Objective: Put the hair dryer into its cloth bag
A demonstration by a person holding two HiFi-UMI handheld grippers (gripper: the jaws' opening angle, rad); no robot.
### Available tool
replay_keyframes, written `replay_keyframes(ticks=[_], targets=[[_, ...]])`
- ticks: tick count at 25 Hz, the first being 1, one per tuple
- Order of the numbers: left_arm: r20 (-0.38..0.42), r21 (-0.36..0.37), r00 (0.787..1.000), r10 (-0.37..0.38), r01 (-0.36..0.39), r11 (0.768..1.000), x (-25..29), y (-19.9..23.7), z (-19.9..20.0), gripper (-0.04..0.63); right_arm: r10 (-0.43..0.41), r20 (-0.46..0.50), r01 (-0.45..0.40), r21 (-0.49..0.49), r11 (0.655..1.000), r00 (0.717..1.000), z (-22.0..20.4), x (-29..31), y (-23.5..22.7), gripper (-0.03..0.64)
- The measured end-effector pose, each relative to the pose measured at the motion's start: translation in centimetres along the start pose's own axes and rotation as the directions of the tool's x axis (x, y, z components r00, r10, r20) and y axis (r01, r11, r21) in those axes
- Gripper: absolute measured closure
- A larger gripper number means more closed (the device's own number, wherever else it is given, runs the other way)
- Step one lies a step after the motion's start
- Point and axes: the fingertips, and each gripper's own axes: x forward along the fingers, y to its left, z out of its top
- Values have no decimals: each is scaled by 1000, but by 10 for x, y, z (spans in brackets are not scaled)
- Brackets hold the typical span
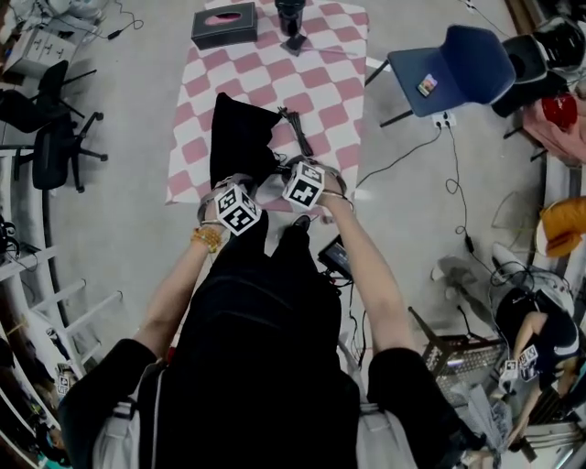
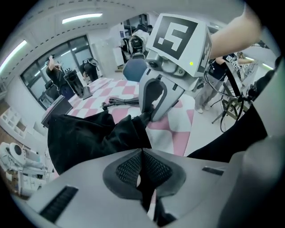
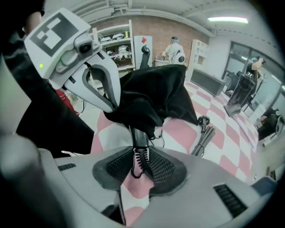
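Note:
The black cloth bag [image 1: 240,137] lies on the pink-and-white checked table [image 1: 339,101], its near end lifted. My left gripper [image 1: 236,183] is shut on a fold of the bag's rim [image 2: 133,131], with black cloth pinched between the pads [image 2: 129,169]. The hair dryer's body is hidden inside the bag [image 3: 151,95]; only its dark handle [image 3: 138,136] sticks out below the cloth. My right gripper [image 3: 139,162] is shut on the ribbed cord collar at the handle's end. The two grippers are close together at the table's near edge, the right gripper [image 2: 153,100] just beyond the left.
The dryer's cord and plug [image 1: 298,130] lie beside the bag. A black tissue box [image 1: 224,25] and a dark stand [image 1: 291,20] sit at the table's far end. A blue chair [image 1: 458,69] stands to the right, an office chair [image 1: 55,137] to the left.

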Motion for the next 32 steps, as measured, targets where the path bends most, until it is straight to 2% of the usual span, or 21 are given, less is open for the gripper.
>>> replay_keyframes(ticks=[3,6,9,12,14,16,19,20,21,22,23,26,28,30,32], targets=[[82,-37,996,-20,23,999,-12,1,16,577,-38,42,38,6,999,998,18,-18,-6,502],[208,-118,977,-38,64,991,-33,13,36,577,-92,66,93,-16,995,994,41,-39,-18,502],[371,-244,928,-35,133,961,-63,36,57,577,-129,75,135,-79,988,989,62,-59,-26,502],[492,-350,870,20,177,920,-100,69,72,577,-164,90,176,-158,972,982,84,-79,-32,500],[541,-385,840,38,207,900,-121,88,81,577,-180,135,200,-156,967,974,104,-95,-39,499],[582,-400,812,35,249,882,-134,100,90,577,-185,200,211,-116,971,962,130,-112,-44,499],[646,-470,760,70,324,821,-144,119,90,577,-191,270,215,-62,975,944,157,-122,-47,499],[658,-493,748,89,337,802,-145,127,86,577,-189,278,213,-59,975,942,161,-119,-47,499],[660,-506,744,106,336,794,-144,133,82,577,-189,279,215,-64,975,941,162,-115,-47,502],[654,-507,748,115,319,801,-143,137,79,577,-194,273,222,-76,972,942,161,-110,-48,503],[641,-494,758,120,287,821,-142,139,76,575,-204,262,235,-92,968,943,161,-106,-49,503],[587,-411,797,139,145,900,-142,134,71,565,-229,222,263,-138,955,948,162,-98,-50,503],[540,-346,826,158,47,937,-141,127,62,469,-236,207,271,-162,949,950,165,-95,-51,503],[468,-281,864,183,-51,958,-133,121,46,416,-238,197,273,-171,947,951,168,-94,-53,503],[374,-220,899,226,-151,964,-119,117,23,369,-238,190,271,-175,946,952,170,-93,-54,503]])
